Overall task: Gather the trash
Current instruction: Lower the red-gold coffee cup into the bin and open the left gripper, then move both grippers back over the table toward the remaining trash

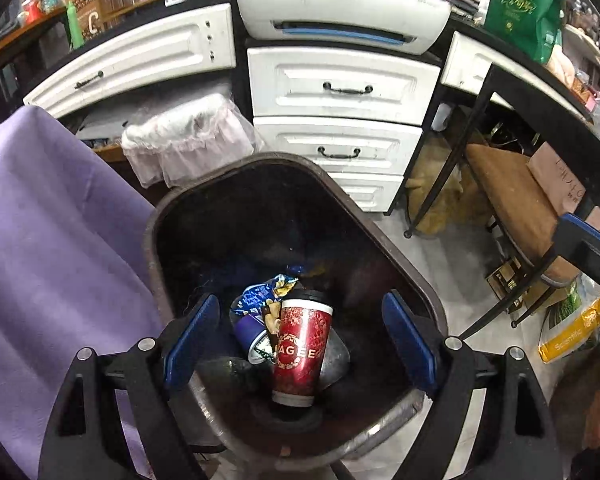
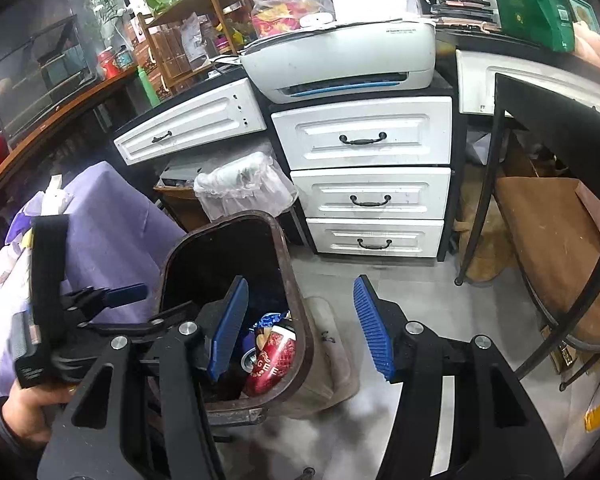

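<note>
A dark brown trash bin stands on the floor and also shows in the right wrist view. Inside lie a red paper cup with a black lid, a blue snack wrapper and a purple cup. The red cup shows in the right wrist view too. My left gripper is open and empty above the bin's mouth. My right gripper is open and empty over the bin's right rim. The left gripper also shows at the left of the right wrist view.
A purple cloth covers something left of the bin. White drawers with a printer on top stand behind. A small lined bin is beside them. A chair with a brown seat and bags are at right.
</note>
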`<state>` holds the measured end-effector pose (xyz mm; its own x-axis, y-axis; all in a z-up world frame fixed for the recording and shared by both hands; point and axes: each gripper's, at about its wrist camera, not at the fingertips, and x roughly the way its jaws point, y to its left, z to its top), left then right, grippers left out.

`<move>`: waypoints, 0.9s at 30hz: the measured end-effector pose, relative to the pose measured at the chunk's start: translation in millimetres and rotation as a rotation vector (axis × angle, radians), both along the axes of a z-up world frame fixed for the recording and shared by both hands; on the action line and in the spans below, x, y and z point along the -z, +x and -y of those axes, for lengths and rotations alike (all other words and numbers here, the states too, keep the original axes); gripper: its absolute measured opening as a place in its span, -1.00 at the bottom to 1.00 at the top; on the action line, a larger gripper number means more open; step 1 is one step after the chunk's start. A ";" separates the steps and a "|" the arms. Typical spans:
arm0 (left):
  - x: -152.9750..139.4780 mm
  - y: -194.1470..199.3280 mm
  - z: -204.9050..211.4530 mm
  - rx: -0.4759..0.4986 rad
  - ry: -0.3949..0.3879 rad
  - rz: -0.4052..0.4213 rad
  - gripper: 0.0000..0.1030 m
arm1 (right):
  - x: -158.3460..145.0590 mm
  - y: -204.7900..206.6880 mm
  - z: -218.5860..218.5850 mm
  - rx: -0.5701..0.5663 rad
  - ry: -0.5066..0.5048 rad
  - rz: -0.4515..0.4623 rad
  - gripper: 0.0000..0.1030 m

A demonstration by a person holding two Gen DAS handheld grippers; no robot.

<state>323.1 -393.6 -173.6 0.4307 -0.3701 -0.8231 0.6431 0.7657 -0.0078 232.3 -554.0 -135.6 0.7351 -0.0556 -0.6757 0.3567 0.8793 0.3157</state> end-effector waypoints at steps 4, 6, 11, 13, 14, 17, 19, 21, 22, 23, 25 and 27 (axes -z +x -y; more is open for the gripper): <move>-27.1 -11.4 -20.6 0.021 -0.024 0.023 0.63 | -11.5 8.9 -10.4 -0.040 0.011 0.008 0.08; -42.3 -16.8 -30.1 0.033 -0.034 0.052 0.66 | -17.9 13.7 -19.6 -0.068 0.001 0.013 0.08; -90.3 -31.6 -68.8 0.066 -0.079 0.152 0.82 | -44.8 35.3 -60.2 -0.186 -0.019 0.048 0.08; -105.3 -33.4 -87.0 0.057 -0.091 0.192 0.84 | -55.1 45.9 -79.0 -0.245 -0.016 0.060 0.08; -113.5 -33.0 -99.7 0.048 -0.095 0.211 0.85 | -59.3 49.8 -86.4 -0.265 -0.017 0.064 0.08; -128.7 -29.7 -132.9 0.005 -0.094 0.252 0.87 | -72.4 62.8 -117.0 -0.336 -0.032 0.078 0.08; -134.3 -27.0 -156.0 -0.029 -0.083 0.281 0.89 | -79.5 70.8 -138.6 -0.385 -0.038 0.085 0.08; -138.7 -23.9 -176.9 -0.068 -0.065 0.300 0.89 | -85.0 76.8 -159.6 -0.434 -0.043 0.094 0.08; -140.3 -22.4 -186.0 -0.083 -0.060 0.305 0.89 | -88.8 81.0 -173.8 -0.466 -0.051 0.099 0.08; -141.5 -20.2 -199.0 -0.108 -0.051 0.309 0.89 | -91.2 82.9 -182.6 -0.486 -0.055 0.102 0.08; -143.9 -16.8 -225.2 -0.148 -0.036 0.310 0.89 | -96.5 89.2 -205.8 -0.541 -0.058 0.110 0.08; -146.6 -14.4 -247.7 -0.181 -0.021 0.316 0.89 | -103.0 94.8 -226.0 -0.589 -0.052 0.121 0.08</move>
